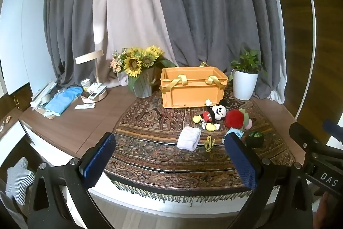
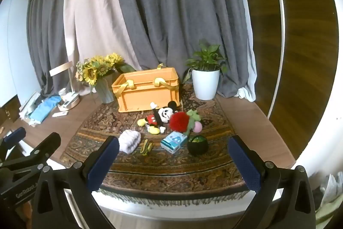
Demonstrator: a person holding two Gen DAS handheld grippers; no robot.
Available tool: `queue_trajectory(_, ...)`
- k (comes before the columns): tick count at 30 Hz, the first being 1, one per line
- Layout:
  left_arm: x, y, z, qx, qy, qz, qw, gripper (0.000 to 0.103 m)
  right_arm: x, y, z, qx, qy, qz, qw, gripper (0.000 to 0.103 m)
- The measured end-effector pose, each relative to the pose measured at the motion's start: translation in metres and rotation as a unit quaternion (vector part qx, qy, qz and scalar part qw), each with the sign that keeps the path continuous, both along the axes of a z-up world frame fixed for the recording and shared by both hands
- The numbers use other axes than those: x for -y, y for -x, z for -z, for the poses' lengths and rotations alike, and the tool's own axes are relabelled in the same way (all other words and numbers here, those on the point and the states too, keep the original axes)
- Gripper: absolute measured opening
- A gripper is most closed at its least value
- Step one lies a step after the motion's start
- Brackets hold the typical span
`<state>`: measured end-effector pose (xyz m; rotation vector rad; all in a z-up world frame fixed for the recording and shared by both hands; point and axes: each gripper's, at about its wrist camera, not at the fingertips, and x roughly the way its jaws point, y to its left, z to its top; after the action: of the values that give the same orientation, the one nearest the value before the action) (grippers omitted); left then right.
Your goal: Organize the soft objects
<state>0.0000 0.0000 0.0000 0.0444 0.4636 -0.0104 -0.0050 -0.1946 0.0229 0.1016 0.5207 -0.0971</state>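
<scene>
Lettering "DAS" on right gripper (image 1: 317, 143)

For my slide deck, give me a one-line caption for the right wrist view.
Open right gripper hovers before a patterned rug with Mickey plush, white towel and orange crate.

Soft, dim daylight filters through the pale curtain (image 1: 120, 20) at far left, leaving the patterned rug (image 1: 163, 121) evenly lit with faint shadows. Fisheye distortion bends the edges; corners go black, and detail is slightly soft.
</scene>
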Motion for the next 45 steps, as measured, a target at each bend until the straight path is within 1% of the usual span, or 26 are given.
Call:
queue_trajectory(3,0.000,0.000,0.000,-0.009,-0.003,0.000,1.0000,0.103,0.000,0.001,0.000,-0.003,0.004,0.000,1.000,0.102)
queue_trajectory(9,-0.001,-0.002,0.002,-0.005,0.003,0.005,1.0000,0.103,0.002,0.002,0.000,-0.002,0.003,0.002,1.000,0.102)
queue_trajectory(13,0.002,-0.005,0.005,0.000,-0.003,0.003,1.0000,0.103,0.002,0.001,-0.001,0.000,0.004,0.004,1.000,0.102)
queue_trajectory(15,0.001,-0.009,0.007,0.001,0.000,0.003,1.0000,0.103,0.002,0.000,-0.002,0.000,0.001,0.003,1.000,0.102)
queue_trajectory(18,0.005,-0.006,-0.003,0.002,-0.001,0.003,1.0000,0.103,0.003,0.001,-0.002,0.002,-0.003,0.006,1.000,0.102)
queue_trajectory(28,0.009,-0.011,-0.010,0.008,-0.001,0.002,1.0000,0.103,0.000,-0.002,-0.002,0.005,-0.001,0.003,1.000,0.102)
queue_trajectory(33,0.006,-0.007,-0.004,0.012,0.000,0.005,0.9999,0.103,0.000,-0.002,-0.001,0.005,-0.002,0.003,1.000,0.102)
queue_trajectory(45,0.007,-0.008,-0.002,0.012,0.000,0.004,0.9999,0.103,0.001,-0.002,-0.001,0.005,-0.003,0.003,1.000,0.102)
